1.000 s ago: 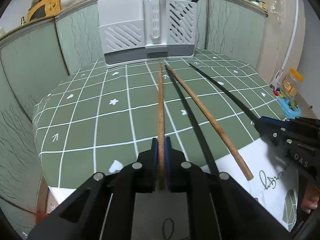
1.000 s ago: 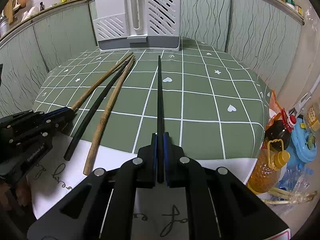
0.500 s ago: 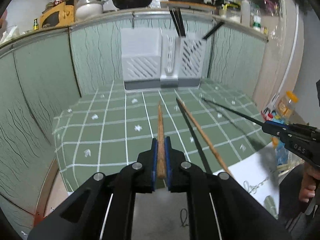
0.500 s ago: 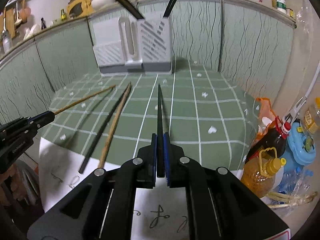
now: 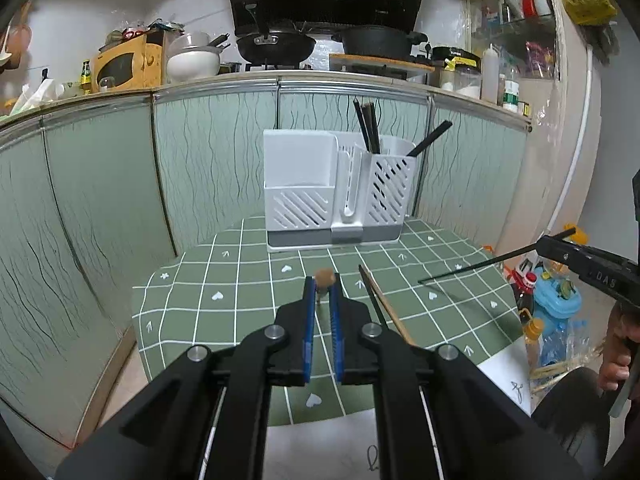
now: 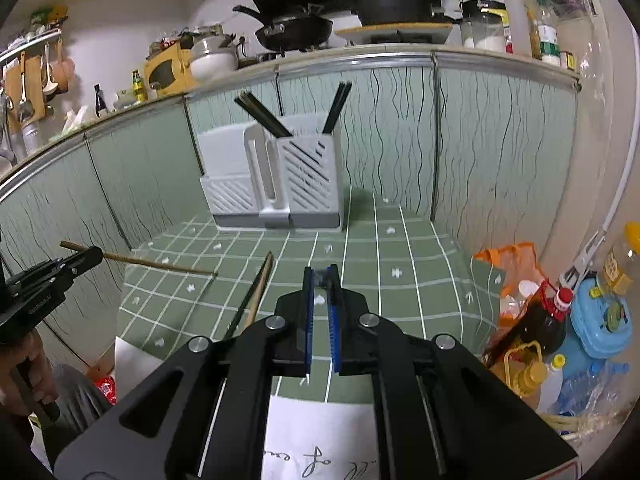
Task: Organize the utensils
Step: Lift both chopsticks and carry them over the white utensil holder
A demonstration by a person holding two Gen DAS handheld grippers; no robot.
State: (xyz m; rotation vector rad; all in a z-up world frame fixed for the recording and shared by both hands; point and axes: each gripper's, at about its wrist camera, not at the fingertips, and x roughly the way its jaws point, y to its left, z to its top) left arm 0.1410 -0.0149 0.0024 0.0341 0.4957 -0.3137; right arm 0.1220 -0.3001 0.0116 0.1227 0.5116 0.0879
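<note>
My left gripper [image 5: 322,280] is shut on a wooden chopstick [image 5: 324,278], seen almost end-on above the green checked tablecloth [image 5: 240,300]. My right gripper [image 6: 319,274] is shut on a black chopstick [image 6: 320,277], also end-on. Each shows in the other view: the right gripper [image 5: 560,246] with its black chopstick [image 5: 480,265], the left gripper [image 6: 90,257] with its wooden chopstick [image 6: 160,265]. One wooden chopstick [image 5: 390,310] and one black chopstick [image 5: 374,306] lie side by side on the cloth. The white utensil holder [image 5: 300,184] stands at the back with black chopsticks [image 5: 366,126] in its right cup.
Green cabinet panels [image 5: 100,208] wall the table at the back and left. Oil bottles [image 6: 528,364] and a blue container [image 6: 604,320] crowd the floor to the right. A white paper sheet [image 6: 320,436] lies at the table's front edge. A person's hand [image 5: 616,360] holds the right gripper.
Both grippers have risen, each lifting its chopstick off the table. The chopsticks now show end-on, and the holder and counter sit lower in both views.
</note>
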